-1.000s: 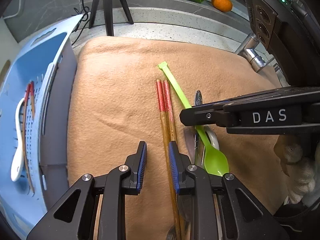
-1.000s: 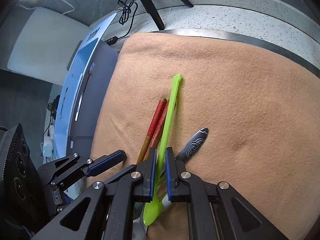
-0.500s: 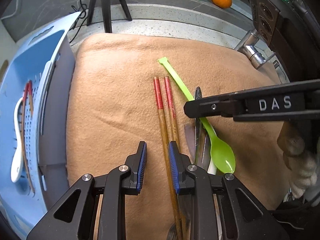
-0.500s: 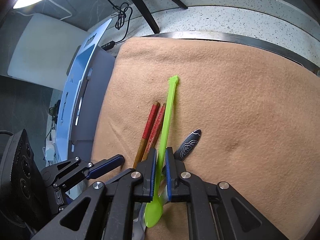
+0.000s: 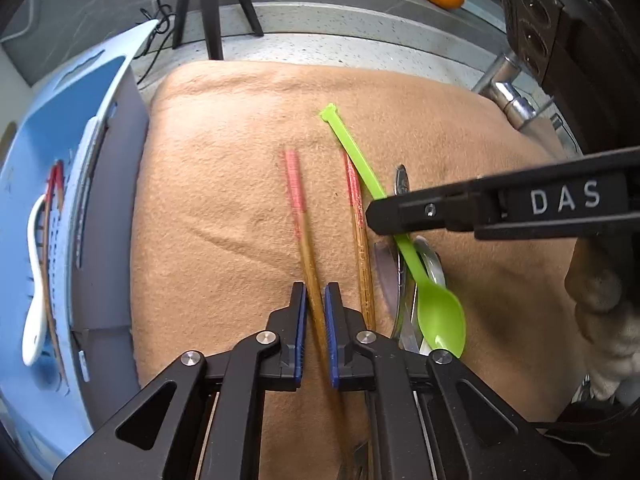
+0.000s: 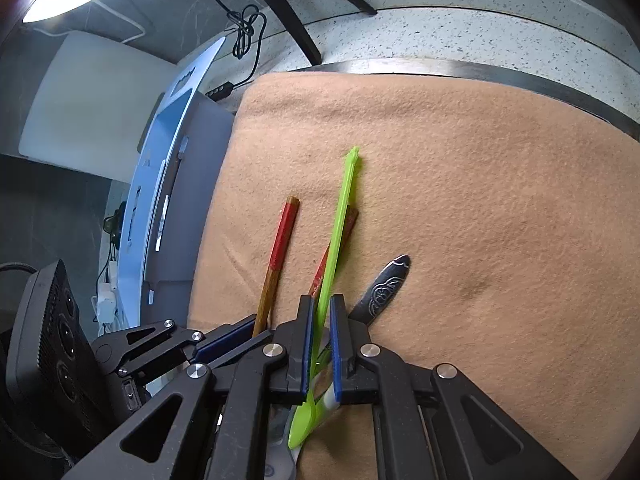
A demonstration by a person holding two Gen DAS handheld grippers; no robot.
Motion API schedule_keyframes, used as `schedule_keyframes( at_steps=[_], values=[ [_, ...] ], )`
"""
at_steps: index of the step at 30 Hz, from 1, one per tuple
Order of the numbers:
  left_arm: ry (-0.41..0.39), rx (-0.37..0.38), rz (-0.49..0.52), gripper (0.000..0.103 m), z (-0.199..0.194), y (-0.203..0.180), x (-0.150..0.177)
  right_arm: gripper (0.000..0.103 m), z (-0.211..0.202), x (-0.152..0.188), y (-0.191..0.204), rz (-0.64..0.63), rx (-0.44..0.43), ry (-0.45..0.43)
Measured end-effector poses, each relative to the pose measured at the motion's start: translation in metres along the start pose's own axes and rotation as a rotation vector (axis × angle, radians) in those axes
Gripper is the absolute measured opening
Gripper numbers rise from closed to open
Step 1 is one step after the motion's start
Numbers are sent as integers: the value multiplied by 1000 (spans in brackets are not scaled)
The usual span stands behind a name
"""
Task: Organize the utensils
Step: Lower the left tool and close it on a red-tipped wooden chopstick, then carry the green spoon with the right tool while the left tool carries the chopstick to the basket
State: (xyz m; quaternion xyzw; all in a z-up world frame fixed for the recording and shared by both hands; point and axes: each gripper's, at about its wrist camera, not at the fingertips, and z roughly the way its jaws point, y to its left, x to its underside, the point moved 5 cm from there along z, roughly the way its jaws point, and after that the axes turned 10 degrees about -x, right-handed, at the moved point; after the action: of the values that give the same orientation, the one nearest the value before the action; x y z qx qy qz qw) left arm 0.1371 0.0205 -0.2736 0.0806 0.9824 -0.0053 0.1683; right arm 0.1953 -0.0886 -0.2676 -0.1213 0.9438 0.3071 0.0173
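The left hand-held gripper (image 5: 316,300) has its jaws closing, its blue pads pinching one red-tipped chopstick (image 5: 298,208) by the wooden shaft; that stick looks blurred. The right hand-held gripper (image 6: 320,316) is pressed together on the handle of the green spoon (image 6: 340,220), whose bowl hangs below the pads while its handle points away over the tan cloth (image 6: 480,200). In the left wrist view the right hand-held gripper (image 5: 376,214) reaches in from the side and crosses the green spoon (image 5: 440,316). A second ago the left jaws stood spread, with one pad beside the pair of chopsticks lying close together; now they have shut on one stick and pulled it sideways, so that the two red tips sit well apart. The right grip on the spoon is unchanged. On the cloth there are two chopsticks, the held one and a second chopstick (image 5: 362,248) lying just beside the spoon handle, one green spoon, and under it at least one metal utensil with an engraved handle (image 6: 386,288); I cannot tell how many metal pieces lie there. The blue basket (image 5: 96,92) at the cloth's left edge holds one white spoon (image 5: 34,280) and a pair of red-tipped chopsticks (image 5: 50,240).
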Motion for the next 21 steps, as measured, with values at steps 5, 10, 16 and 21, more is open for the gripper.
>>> schedule_keyframes(
  at_steps=[5,10,16,21],
  values=[
    [-29,30,-61,5,-7,8,-1,4,-1,-2,5,-2,-15,-12],
    [-69,41,-86,5,-24,18,-4,3,-6,-5,12,-8,-18,-31],
    [-126,66,-106,5,-48,35,-17,3,-18,-9,26,-1,-48,-60],
    [-187,73,-122,5,-77,58,-27,3,-28,-17,50,-9,-87,-91]
  ],
)
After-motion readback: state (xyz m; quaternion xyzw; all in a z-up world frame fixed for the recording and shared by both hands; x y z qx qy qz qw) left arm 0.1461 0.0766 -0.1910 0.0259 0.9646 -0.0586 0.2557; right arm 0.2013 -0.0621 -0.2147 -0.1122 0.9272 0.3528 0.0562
